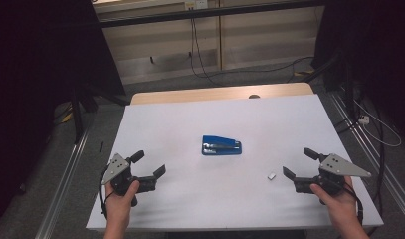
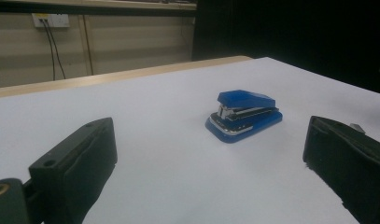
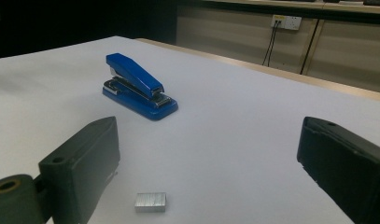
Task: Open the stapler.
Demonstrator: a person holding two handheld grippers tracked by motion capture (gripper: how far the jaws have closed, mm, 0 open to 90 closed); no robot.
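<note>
A blue stapler (image 1: 221, 146) lies near the middle of the white table (image 1: 190, 114), and its top arm stands slightly raised (image 2: 243, 114) (image 3: 138, 86). A small silver block of staples (image 1: 271, 176) lies to its right, just ahead of my right gripper (image 3: 150, 202). My left gripper (image 1: 149, 164) rests at the near left, held by a hand, its jaws wide apart with nothing between them (image 2: 211, 154). At the near right my right gripper (image 1: 302, 163) is likewise open and empty (image 3: 208, 154). Both point toward the stapler from a distance.
The table's far edge shows a bare wooden strip (image 1: 220, 92). Metal rails (image 1: 65, 174) run along the floor on both sides. Cables (image 1: 200, 55) hang by the beige wall behind, with dark curtains at left and right.
</note>
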